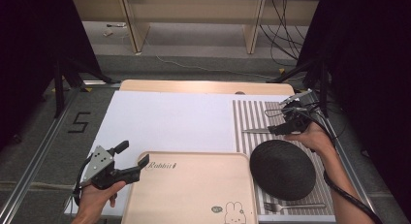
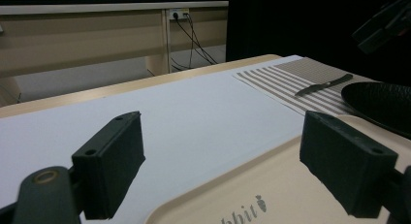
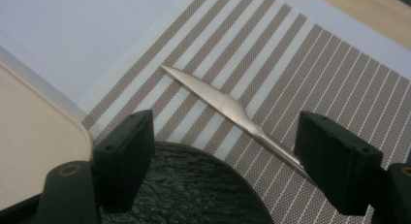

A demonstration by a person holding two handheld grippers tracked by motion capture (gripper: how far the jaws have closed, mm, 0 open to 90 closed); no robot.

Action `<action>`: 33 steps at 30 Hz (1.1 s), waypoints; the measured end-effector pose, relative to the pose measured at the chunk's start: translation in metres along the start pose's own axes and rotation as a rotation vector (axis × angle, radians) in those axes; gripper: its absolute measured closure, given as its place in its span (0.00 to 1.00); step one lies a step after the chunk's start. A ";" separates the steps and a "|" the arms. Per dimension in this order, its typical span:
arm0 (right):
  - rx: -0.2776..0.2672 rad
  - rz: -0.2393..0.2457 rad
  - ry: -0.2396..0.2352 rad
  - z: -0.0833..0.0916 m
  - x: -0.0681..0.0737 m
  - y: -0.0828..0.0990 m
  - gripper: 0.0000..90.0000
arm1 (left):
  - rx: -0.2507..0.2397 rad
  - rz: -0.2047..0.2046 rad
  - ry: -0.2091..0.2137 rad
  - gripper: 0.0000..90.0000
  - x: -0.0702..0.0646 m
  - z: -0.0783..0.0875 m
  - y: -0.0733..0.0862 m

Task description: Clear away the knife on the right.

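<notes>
Currently the step looks like the approach to a knife pick-up; nothing is grasped yet.

Left side: left gripper (image 1: 130, 154) hangs jaws wide and empty over the near-left corner of the beige tray (image 1: 194, 195); in its own view the tray's corner sits between the jaws. It looks idle, or set to steady the tray.

Centre: white sheet on the surface (image 1: 165, 117), tray at the near edge.

Right side: striped placemat (image 1: 247, 117) carries the black plate (image 1: 282, 169), a fork (image 1: 295, 206) near the front edge, and the knife (image 1: 256, 131) lying flat just beyond the plate, blade pointing left. Right gripper (image 1: 274, 130) is spread wide and empty, hovering at the knife's handle end. In the right gripper view the knife (image 3: 220, 102) runs diagonally between the jaws, with the handle passing near the right-hand jaw; I can't tell if it touches.

Next move, my read: centre on the handle, drop to the placemat, close. The knife is thin and flat, so the jaws need to get low. The plate rim is just beside it; keep clear.
</notes>
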State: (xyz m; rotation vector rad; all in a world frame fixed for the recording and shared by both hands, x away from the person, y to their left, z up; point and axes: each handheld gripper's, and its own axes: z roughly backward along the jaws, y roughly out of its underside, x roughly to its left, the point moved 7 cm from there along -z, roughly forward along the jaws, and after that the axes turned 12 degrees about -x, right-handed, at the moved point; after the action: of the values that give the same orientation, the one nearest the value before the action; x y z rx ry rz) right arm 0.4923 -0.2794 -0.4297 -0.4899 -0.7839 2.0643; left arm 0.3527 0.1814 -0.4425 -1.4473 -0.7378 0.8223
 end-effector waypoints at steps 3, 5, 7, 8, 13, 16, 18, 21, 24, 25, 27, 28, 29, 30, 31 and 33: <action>0.052 -0.024 0.004 -0.008 -0.011 -0.002 0.26 | -0.001 -0.002 0.004 0.17 -0.001 0.000 0.000; 0.060 -0.027 0.001 -0.010 -0.014 -0.003 0.26 | 0.001 -0.004 0.007 0.17 -0.002 0.000 0.000; 0.099 -0.032 0.009 -0.015 -0.021 -0.003 0.26 | 0.004 -0.004 0.010 0.17 -0.003 -0.001 0.001; 0.099 -0.032 0.009 -0.015 -0.021 -0.003 0.26 | 0.004 -0.004 0.010 0.17 -0.003 -0.001 0.001; 0.165 -0.022 0.028 -0.025 -0.030 0.000 0.26 | 0.007 -0.010 0.014 0.17 -0.004 -0.001 0.001; 0.186 -0.021 0.024 -0.029 -0.032 0.002 0.27 | 0.008 -0.013 0.014 0.17 -0.004 -0.001 0.002; 0.220 -0.013 0.029 -0.034 -0.032 0.005 0.27 | 0.008 -0.012 0.013 0.17 -0.004 -0.001 0.001; 0.241 0.009 0.038 -0.040 -0.037 0.007 0.27 | 0.008 -0.013 0.010 0.17 -0.004 -0.001 0.002; 0.263 0.007 0.041 -0.044 -0.040 0.009 0.27 | 0.004 -0.008 0.008 0.17 -0.003 -0.001 0.001; 0.278 0.018 0.039 -0.047 -0.042 0.011 0.27 | 0.005 -0.010 0.008 0.17 -0.003 -0.001 0.001; 0.285 0.013 0.044 -0.048 -0.042 0.011 0.27 | 0.005 -0.011 0.008 0.17 -0.003 -0.001 0.001; 0.291 0.015 0.037 -0.050 -0.043 0.013 0.27 | 0.006 -0.012 0.008 0.17 -0.003 -0.001 0.001; 0.291 0.015 0.037 -0.050 -0.043 0.013 0.27 | 0.006 -0.012 0.008 0.17 -0.003 -0.001 0.001; 0.297 0.017 0.035 -0.051 -0.043 0.014 0.27 | 0.005 -0.011 0.007 0.17 -0.003 -0.001 0.001; 0.305 0.021 0.034 -0.052 -0.043 0.016 0.27 | 0.005 -0.012 0.007 0.17 -0.003 -0.001 0.001; 0.313 0.033 0.030 -0.056 -0.044 0.017 0.28 | 0.004 -0.011 0.006 0.17 -0.003 -0.001 0.001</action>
State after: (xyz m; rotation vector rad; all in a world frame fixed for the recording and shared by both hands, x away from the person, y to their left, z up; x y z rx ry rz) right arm 0.5398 -0.3043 -0.4795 -0.3589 -0.4256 2.1545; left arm 0.3517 0.1782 -0.4433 -1.4403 -0.7385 0.8097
